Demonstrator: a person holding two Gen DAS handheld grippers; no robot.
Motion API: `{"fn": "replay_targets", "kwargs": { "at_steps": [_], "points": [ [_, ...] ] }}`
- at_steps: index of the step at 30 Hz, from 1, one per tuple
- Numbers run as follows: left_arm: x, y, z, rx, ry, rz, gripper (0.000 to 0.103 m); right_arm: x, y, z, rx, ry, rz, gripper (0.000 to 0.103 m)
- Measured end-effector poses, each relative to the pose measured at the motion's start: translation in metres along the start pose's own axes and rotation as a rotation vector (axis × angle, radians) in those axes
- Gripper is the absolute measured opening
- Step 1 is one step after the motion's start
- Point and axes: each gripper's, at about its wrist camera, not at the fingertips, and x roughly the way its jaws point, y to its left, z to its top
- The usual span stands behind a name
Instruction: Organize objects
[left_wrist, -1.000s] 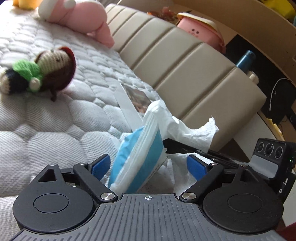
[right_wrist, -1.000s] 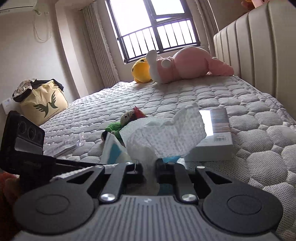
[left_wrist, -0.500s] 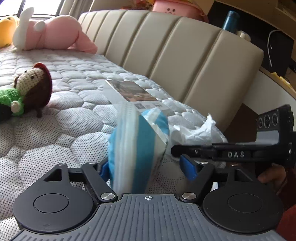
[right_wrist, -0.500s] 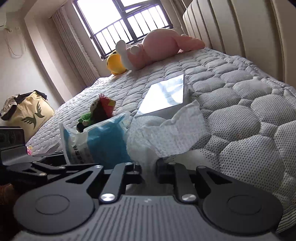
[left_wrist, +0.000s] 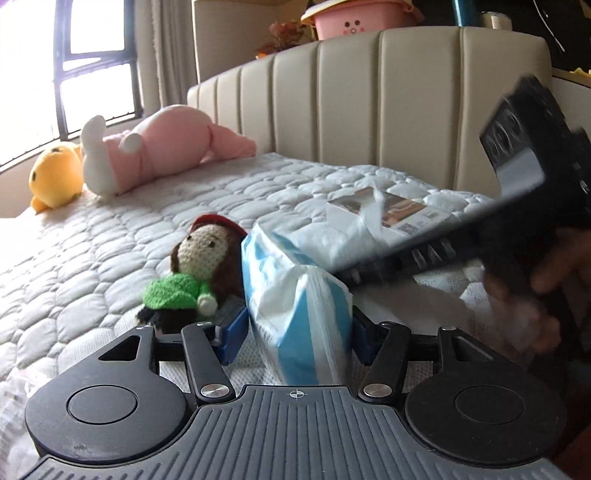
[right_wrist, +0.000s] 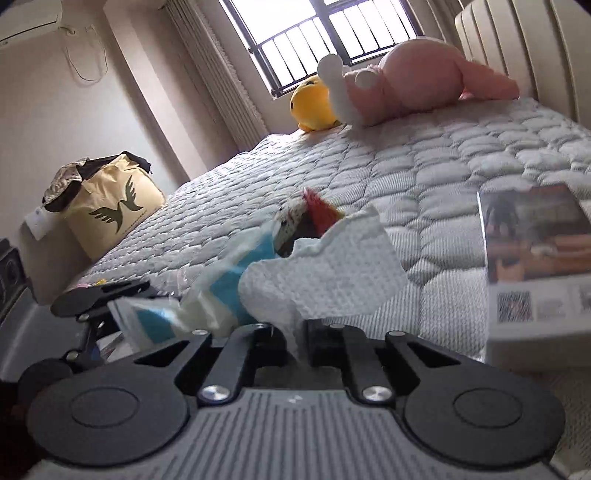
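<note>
My left gripper (left_wrist: 298, 334) is shut on a blue and white tissue pack (left_wrist: 299, 306), its blue pads (left_wrist: 236, 332) pressing both sides. A white tissue (right_wrist: 325, 277) sticks up from between the fingers of my right gripper (right_wrist: 297, 341), which is shut on it. The same tissue (left_wrist: 332, 240) trails from the pack's top in the left wrist view. A crochet doll (left_wrist: 201, 262) with a red hat and green top lies on the bed just behind the pack. The right gripper's body (left_wrist: 517, 177) and a hand (left_wrist: 535, 295) cross the right side of that view.
A flat printed box (right_wrist: 535, 251) lies on the quilted mattress (right_wrist: 424, 166) near the padded headboard (left_wrist: 369, 110). A pink plush (right_wrist: 417, 81) and a yellow plush (right_wrist: 314, 103) lie by the window. A tan bag (right_wrist: 110, 210) stands beside the bed. A pink tub (left_wrist: 354, 22) sits behind the headboard.
Both views have swung round toward the window. The left gripper has turned with the pack, now just in front of the doll. The right gripper, still pinching the tissue, has lifted away from the mattress.
</note>
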Motion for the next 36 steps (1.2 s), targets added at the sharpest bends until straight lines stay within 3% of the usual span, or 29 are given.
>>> {"fn": "replay_targets", "kwargs": {
  "at_steps": [2,4,7,10,12,14,17,19,23,26,32,34,36],
  "points": [
    [-0.001,-0.009,-0.005,-0.019,-0.031,-0.002,0.065,-0.008,0.001,0.009,-0.025,-0.030,-0.049,0.011],
    [0.002,-0.019,-0.009,-0.042,-0.062,0.013,0.076,-0.021,0.003,0.015,-0.039,-0.058,-0.060,0.011],
    [0.008,-0.031,-0.010,-0.085,-0.104,0.002,0.086,-0.047,0.014,0.024,-0.064,-0.108,-0.008,0.011],
    [0.007,-0.048,-0.008,-0.055,-0.128,-0.021,0.087,-0.061,0.028,0.034,-0.088,-0.127,0.114,0.011],
    [0.005,-0.059,-0.006,-0.019,-0.135,-0.023,0.088,-0.055,0.037,0.038,-0.099,-0.091,0.184,0.011],
    [0.004,-0.063,-0.007,-0.012,-0.129,-0.008,0.088,-0.038,0.045,0.037,-0.130,-0.028,0.197,0.011],
    [0.002,-0.055,-0.010,-0.045,-0.110,0.009,0.088,-0.010,0.038,0.028,-0.138,0.067,0.137,0.011],
    [0.002,-0.048,-0.013,-0.072,-0.084,0.018,0.090,-0.003,0.021,0.021,-0.077,0.093,0.110,0.011],
    [0.006,-0.031,-0.023,-0.221,-0.027,-0.032,0.091,-0.018,-0.006,0.009,-0.026,0.073,0.055,0.011],
    [0.005,-0.020,-0.026,-0.328,-0.028,-0.077,0.091,-0.032,-0.017,0.003,-0.040,0.064,-0.024,0.012],
    [0.011,0.022,-0.034,-0.743,-0.036,-0.372,0.094,-0.040,-0.039,-0.018,0.004,0.088,-0.078,0.011],
    [0.018,0.031,-0.036,-0.871,-0.028,-0.403,0.095,-0.036,-0.040,-0.026,0.014,0.098,-0.073,0.011],
    [0.027,0.038,-0.038,-0.978,-0.015,-0.386,0.095,-0.035,-0.038,-0.033,0.020,0.094,-0.056,0.012]
  ]
}}
